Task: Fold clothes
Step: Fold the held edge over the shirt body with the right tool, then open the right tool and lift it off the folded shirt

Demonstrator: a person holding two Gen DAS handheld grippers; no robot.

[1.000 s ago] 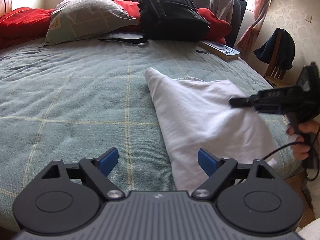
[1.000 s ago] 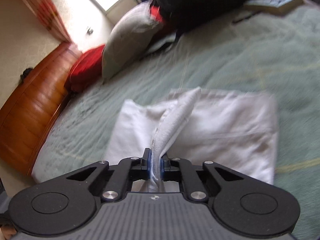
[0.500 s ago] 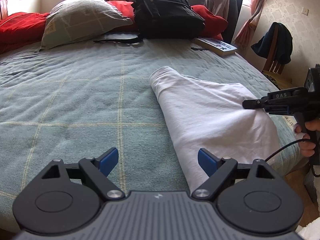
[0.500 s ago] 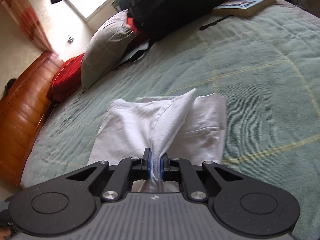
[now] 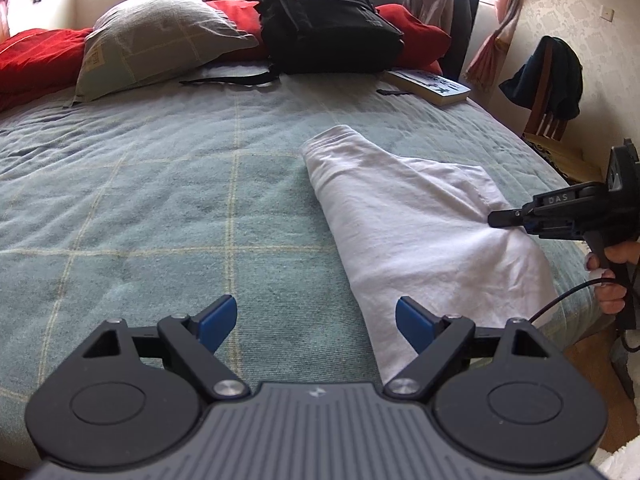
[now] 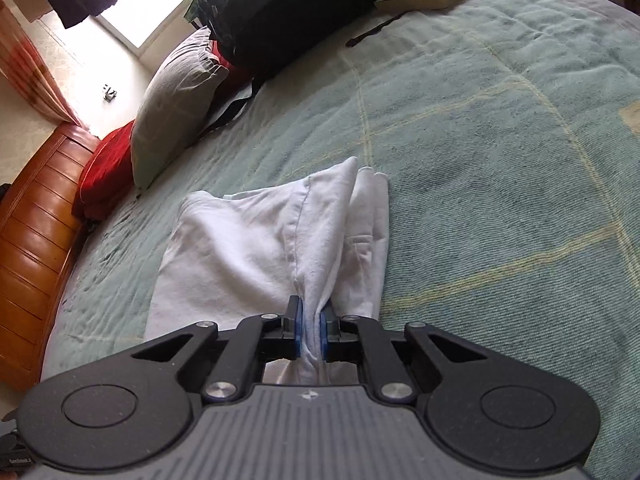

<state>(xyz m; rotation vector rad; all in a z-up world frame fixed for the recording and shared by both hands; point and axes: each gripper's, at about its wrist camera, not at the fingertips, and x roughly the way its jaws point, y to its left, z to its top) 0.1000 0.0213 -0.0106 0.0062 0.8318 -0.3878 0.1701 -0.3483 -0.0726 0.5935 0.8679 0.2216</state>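
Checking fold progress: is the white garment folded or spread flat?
Partly folded: the white garment lies doubled lengthwise on the bed, one edge pinched by the right gripper.

Green checked blanket [image 5: 160, 208] covers the bed. Black backpack [image 5: 328, 24] stands at the blanket's far end. Grey pillow [image 5: 160, 36] just left of the backpack, leaning on red cushions [image 5: 36, 56]. Book [image 5: 430, 86] lies flat just right of the backpack, near the blanket edge. Chair [image 5: 548, 92] draped with dark clothing stands right of the backpack, off the bed. Wooden headboard [image 6: 36, 232] beyond the pillow.
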